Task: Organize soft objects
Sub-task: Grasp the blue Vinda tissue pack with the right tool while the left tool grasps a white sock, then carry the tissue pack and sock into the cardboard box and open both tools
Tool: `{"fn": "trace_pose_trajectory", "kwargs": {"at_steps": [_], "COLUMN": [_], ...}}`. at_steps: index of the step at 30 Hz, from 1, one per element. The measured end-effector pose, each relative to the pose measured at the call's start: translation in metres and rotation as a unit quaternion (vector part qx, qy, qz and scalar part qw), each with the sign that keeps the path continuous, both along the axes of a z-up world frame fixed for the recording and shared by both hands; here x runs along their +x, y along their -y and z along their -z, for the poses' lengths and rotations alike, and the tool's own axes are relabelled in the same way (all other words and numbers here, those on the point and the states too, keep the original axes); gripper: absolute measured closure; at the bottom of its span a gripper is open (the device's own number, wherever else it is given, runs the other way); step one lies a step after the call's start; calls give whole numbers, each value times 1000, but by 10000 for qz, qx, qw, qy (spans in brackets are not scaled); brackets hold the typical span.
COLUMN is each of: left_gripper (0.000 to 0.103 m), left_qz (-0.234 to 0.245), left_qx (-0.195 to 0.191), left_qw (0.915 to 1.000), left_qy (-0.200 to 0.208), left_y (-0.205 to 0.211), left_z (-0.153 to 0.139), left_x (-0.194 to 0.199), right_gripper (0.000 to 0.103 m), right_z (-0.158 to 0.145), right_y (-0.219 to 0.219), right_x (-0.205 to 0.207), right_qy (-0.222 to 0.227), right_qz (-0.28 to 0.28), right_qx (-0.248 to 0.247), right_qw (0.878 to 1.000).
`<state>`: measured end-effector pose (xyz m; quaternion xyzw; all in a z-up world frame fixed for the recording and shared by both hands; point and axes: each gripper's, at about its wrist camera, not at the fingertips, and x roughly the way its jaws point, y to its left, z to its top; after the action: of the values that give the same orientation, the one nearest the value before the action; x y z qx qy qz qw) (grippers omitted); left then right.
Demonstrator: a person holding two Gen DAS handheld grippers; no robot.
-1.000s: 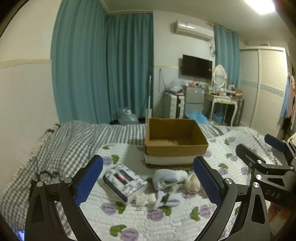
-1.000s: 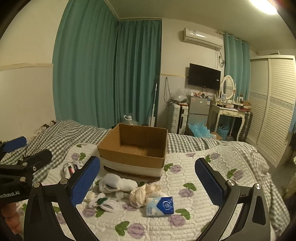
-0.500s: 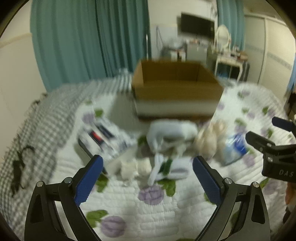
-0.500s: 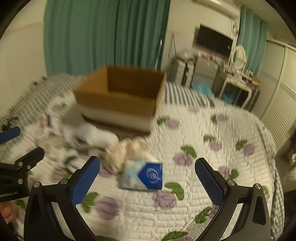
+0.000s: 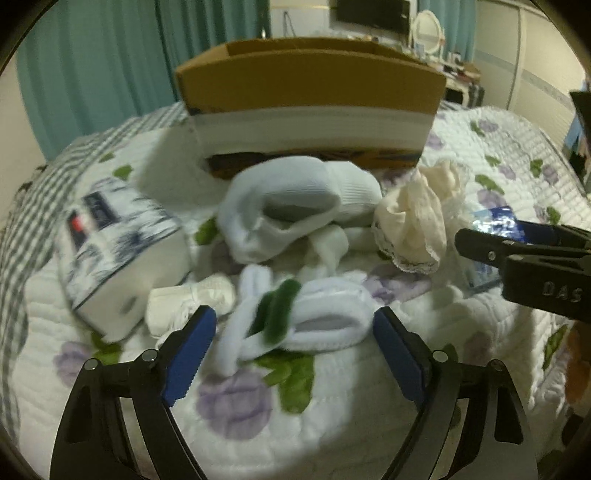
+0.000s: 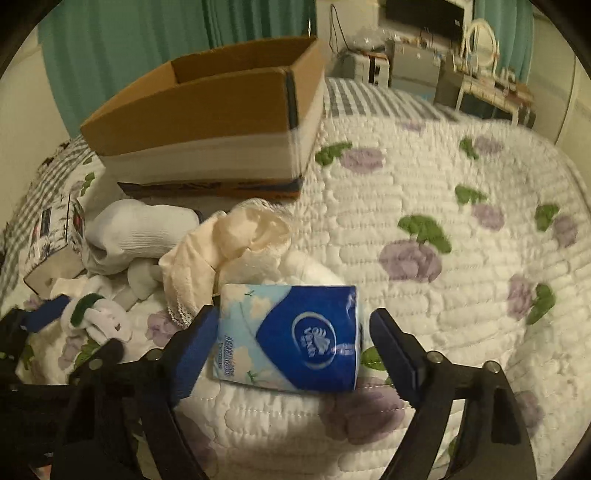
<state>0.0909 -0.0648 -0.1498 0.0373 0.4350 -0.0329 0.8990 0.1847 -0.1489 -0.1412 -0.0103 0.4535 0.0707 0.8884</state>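
Your left gripper [image 5: 294, 334]: jaws open, straddling white/green sock pair [image 5: 295, 319] on bed quilt [image 5: 258, 424]. Your right gripper [image 6: 291, 343]: jaws open, flanking blue tissue pack [image 6: 291, 336]; contact unclear. Cardboard box [image 5: 310, 92] just behind sock pile.

Teal curtains [image 5: 92, 62] are hung behind the bed; a television [image 6: 424, 14] is mounted above a cluttered dresser [image 6: 484, 88].

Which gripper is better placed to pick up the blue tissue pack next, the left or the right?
Right. The right gripper is open with the blue tissue pack between its fingers; the left gripper is open around the white sock.
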Motion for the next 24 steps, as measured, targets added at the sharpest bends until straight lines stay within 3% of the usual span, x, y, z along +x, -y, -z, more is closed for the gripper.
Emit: {"fn": "trace_pose_trajectory", "kwargs": {"at_steps": [4,6,7,8,12,17,24], "left_gripper": [16,16,22,37,42,42,42], "left_qz": [205,227,229,238,264,295,351], "left_qx": [229,165,88,46,-147,-99,-265], "left_qw": [9995,9996,9997,9997,9993,9995,9980], "left_qy": [32,-43,-59,-74,-209,-19,457], "left_y": [11,8,5,4,-4,-7,-11], "left_z": [7,10,10,9,5,-15,-70], "left_x": [6,9,9,9,5,-12,-42], "right_gripper": [29,32,32,33,33,33,34], "right_z": [-2,-2,-2,-2,-8,-21,-53], "right_y": [3,1,-1,-2,-6,-7,-5], "right_x": [-1,-3,-4,-5,-16,-39,-67], "right_qy": [-7,14,34,57,291,604,887], "right_qz": [60,34,12,-16,-121,-228,-297], "right_qx": [106,59,30,5,-77,-53,250], "right_qw": [9999,10000,10000,10000,9995,9979,9953]}}
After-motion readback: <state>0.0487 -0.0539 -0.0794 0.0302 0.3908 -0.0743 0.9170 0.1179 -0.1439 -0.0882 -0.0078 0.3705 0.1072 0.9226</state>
